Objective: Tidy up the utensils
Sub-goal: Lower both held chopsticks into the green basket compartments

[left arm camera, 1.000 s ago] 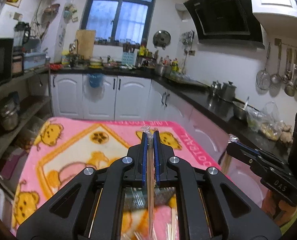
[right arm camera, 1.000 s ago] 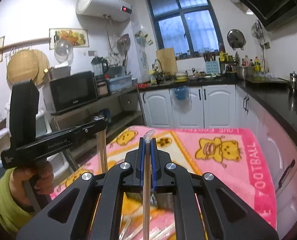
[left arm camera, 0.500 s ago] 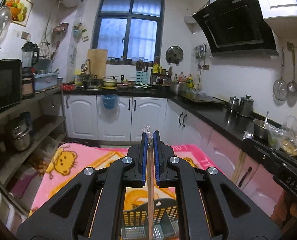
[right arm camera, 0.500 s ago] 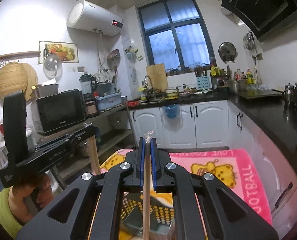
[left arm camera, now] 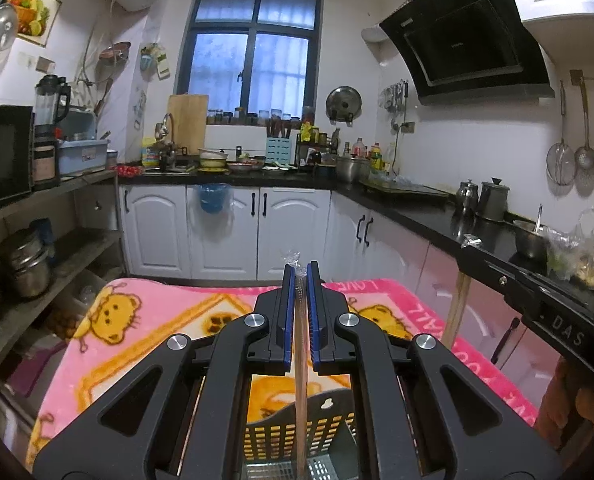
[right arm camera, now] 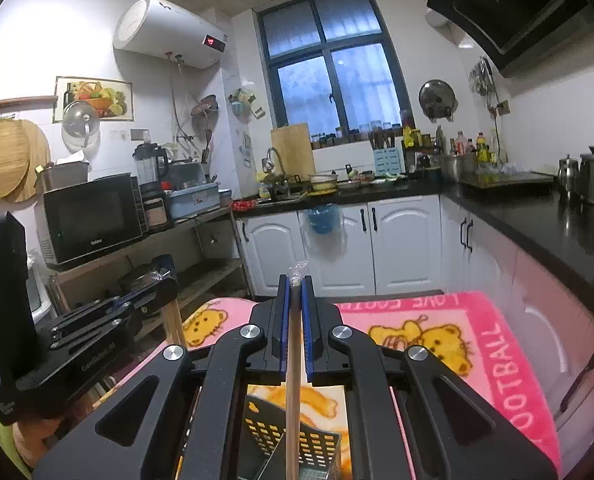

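Observation:
My left gripper [left arm camera: 301, 271] is shut on a wrapped wooden chopstick [left arm camera: 300, 360] that hangs down between its blue pads. Its lower end reaches into a black perforated utensil basket [left arm camera: 273, 436] on the pink blanket. My right gripper [right arm camera: 295, 281] is shut on a second wrapped chopstick [right arm camera: 293, 384], also hanging over the basket [right arm camera: 321, 448]. In the left wrist view the right gripper [left arm camera: 468, 245] shows at the right with its chopstick [left arm camera: 455, 312]. In the right wrist view the left gripper [right arm camera: 161, 278] shows at the left with its chopstick [right arm camera: 175, 320].
A pink cartoon-bear blanket [left arm camera: 137, 332] covers the table. Beyond it stand white cabinets [left arm camera: 225, 232] and a black counter [right arm camera: 537, 216] along the right with pots. Open shelves with a microwave [right arm camera: 89, 220] stand at the left. A hand [right arm camera: 33, 440] holds the left gripper.
Both grippers have moved across the table with their chopsticks still held. The black basket has come into view beneath them and the loose packets below are gone from sight.

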